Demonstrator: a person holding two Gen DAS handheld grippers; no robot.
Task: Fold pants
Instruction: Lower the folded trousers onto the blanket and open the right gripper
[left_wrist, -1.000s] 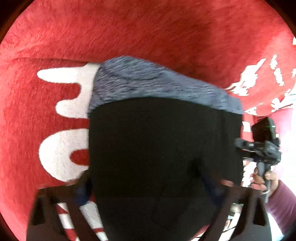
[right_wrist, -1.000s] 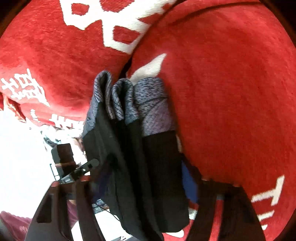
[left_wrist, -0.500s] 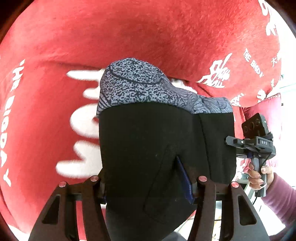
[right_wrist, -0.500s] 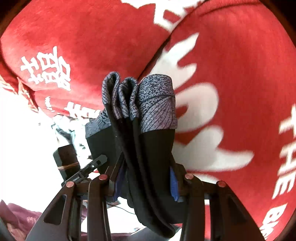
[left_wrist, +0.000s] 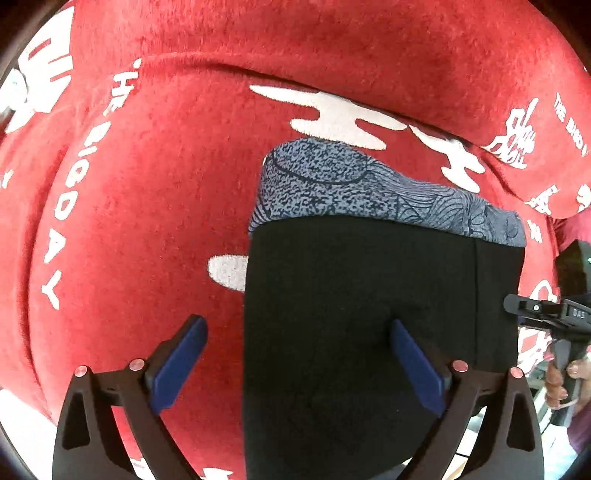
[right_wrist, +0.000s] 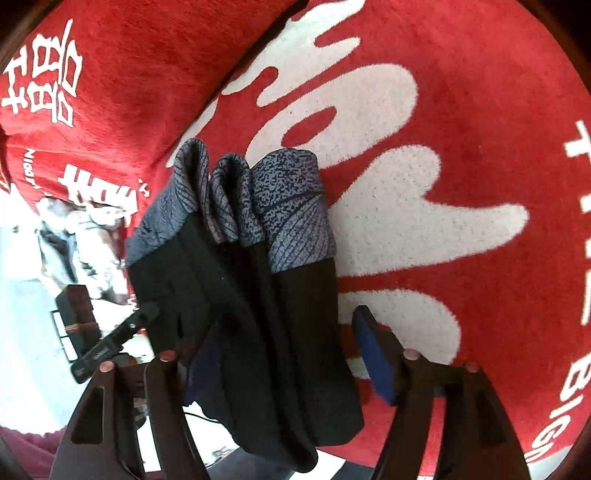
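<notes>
Folded black pants (left_wrist: 369, 314) with a grey patterned waistband (left_wrist: 369, 188) lie on a red blanket (left_wrist: 147, 203). The left gripper (left_wrist: 295, 362) has its jaws spread apart. The right gripper (right_wrist: 280, 347) likewise stands with jaws apart around the pants.

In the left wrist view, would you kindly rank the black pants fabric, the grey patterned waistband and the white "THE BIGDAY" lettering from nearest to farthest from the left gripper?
1. Black pants fabric: by the left gripper, against its right finger.
2. Grey patterned waistband: just beyond, ahead.
3. "THE BIGDAY" lettering: far left on the red blanket.

Folded black pants (left_wrist: 369, 314) with a grey patterned band

Layers bunched in several folds – grey band farthest from the cameras, over red fabric.
</notes>
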